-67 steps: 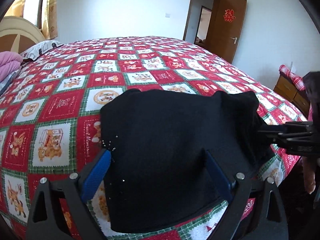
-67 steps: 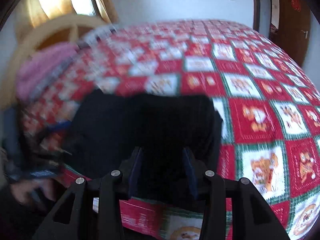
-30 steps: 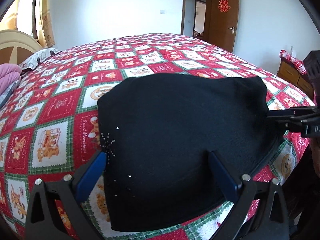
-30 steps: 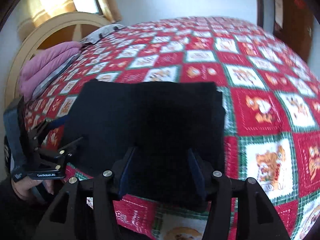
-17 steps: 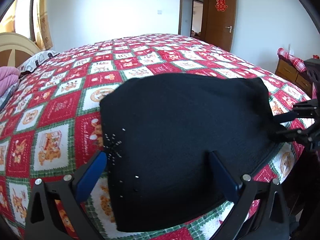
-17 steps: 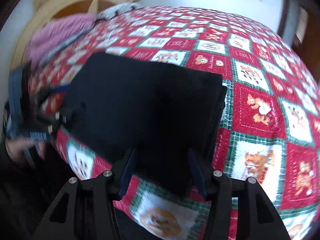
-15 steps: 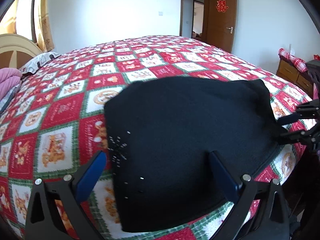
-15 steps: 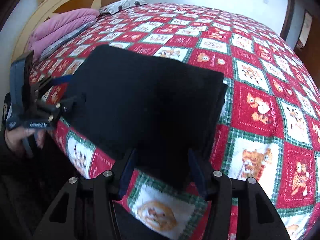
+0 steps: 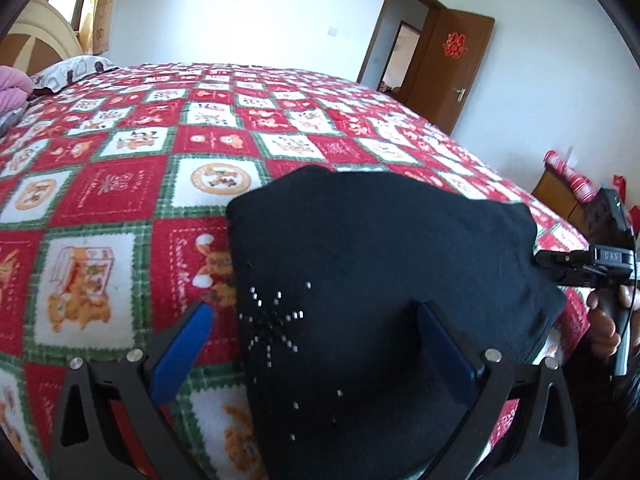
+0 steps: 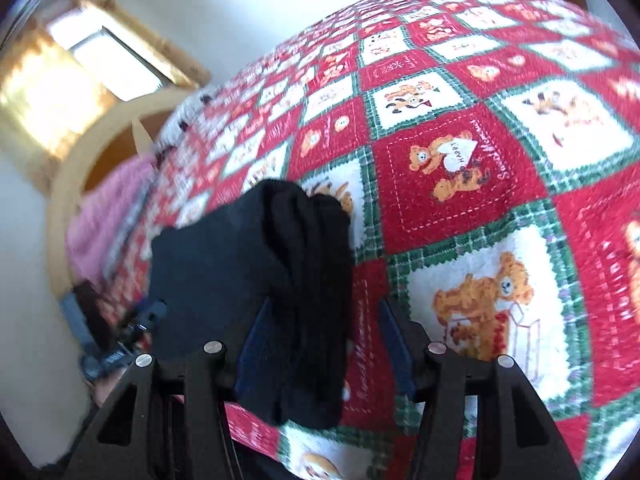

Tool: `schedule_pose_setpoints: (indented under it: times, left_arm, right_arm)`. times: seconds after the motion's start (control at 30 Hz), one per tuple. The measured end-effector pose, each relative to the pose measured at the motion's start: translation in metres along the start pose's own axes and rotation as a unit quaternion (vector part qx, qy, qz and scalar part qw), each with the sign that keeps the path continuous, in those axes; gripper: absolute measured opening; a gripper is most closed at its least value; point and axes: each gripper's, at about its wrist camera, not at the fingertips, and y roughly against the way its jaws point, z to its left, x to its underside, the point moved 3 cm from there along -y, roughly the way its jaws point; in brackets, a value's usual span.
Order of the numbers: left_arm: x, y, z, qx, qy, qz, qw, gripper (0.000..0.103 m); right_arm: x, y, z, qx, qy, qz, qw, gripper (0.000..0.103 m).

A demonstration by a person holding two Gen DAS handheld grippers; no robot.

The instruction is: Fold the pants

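The black pants (image 9: pixel 380 272) lie folded into a thick pad near the front edge of the bed, with small shiny studs on the left part. My left gripper (image 9: pixel 312 320) is open over their near edge, blue pads wide apart and holding nothing. In the right wrist view the pants (image 10: pixel 256 268) show as a stacked fold seen from the side. My right gripper (image 10: pixel 320 316) is open, its fingers straddling the fold's right edge. It also shows in the left wrist view (image 9: pixel 560 260) at the pants' right side.
The bed carries a red, green and white patchwork quilt (image 9: pixel 120 184). A pink blanket (image 10: pixel 104 220) and wooden headboard (image 10: pixel 100 136) are at the head end. A wooden nightstand (image 9: pixel 560 192) and an open brown door (image 9: pixel 452 68) stand to the right.
The right gripper swung round to the pants' right edge and now views the fold side-on. The left gripper shifted slightly left and stays open. The pants stay folded.
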Motion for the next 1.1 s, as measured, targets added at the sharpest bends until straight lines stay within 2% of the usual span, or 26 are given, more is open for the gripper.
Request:
schedule_pose_setpoints:
  times: [0.17,0.27,0.33,0.4,0.43,0.47,0.5,0.53,0.57,0.67,0.93,1.1]
  left_arm:
    - [-0.004,-0.007,-0.008,0.011,-0.019,-0.001,0.9998,0.103]
    - [-0.006,-0.010,-0.013,0.032,-0.019,0.002,0.9993,0.103]
    - [-0.007,-0.013,-0.015,0.043,-0.015,0.006,0.9990,0.103]
    - [-0.008,-0.013,-0.018,0.050,-0.019,0.008,0.9986,0.102]
    - [-0.008,-0.013,-0.019,0.052,-0.020,0.008,0.9984,0.095]
    - [-0.008,-0.012,-0.019,0.052,-0.022,0.009,0.9984,0.079]
    - [-0.008,-0.012,-0.019,0.056,-0.021,0.012,0.9981,0.070]
    - [-0.008,-0.011,-0.017,0.067,-0.011,0.015,0.9976,0.056]
    - [-0.009,-0.011,-0.015,0.077,0.000,0.016,0.9969,0.045]
    - [-0.009,-0.007,-0.011,0.097,0.019,0.017,0.9950,0.029]
    - [-0.016,0.014,-0.006,0.098,0.033,-0.003,0.9947,0.024]
    - [-0.028,0.033,0.011,0.079,0.033,-0.024,0.9961,0.023]
  right_arm:
    - [-0.001,-0.003,-0.004,-0.018,-0.025,-0.017,0.999,0.057]
    - [0.001,-0.007,0.004,-0.016,-0.011,-0.022,1.000,0.057]
    - [0.004,-0.012,0.010,-0.033,0.001,-0.011,0.999,0.057]
    - [0.009,-0.021,0.016,-0.018,0.013,-0.011,1.000,0.058]
    - [0.011,-0.023,0.018,-0.008,0.023,-0.012,1.000,0.058]
    - [0.012,-0.025,0.021,0.004,0.034,-0.016,0.999,0.057]
    - [0.013,-0.024,0.025,0.008,0.040,-0.021,0.999,0.049]
    - [0.014,-0.023,0.027,0.003,0.043,-0.022,0.999,0.037]
    - [0.015,-0.023,0.029,-0.011,0.045,-0.023,0.999,0.035]
    - [0.018,-0.018,0.032,-0.021,0.051,-0.030,0.998,0.029]
    - [0.019,0.003,0.061,-0.042,0.084,-0.061,0.994,0.026]
    - [0.007,-0.002,0.085,-0.054,0.105,-0.059,0.991,0.026]
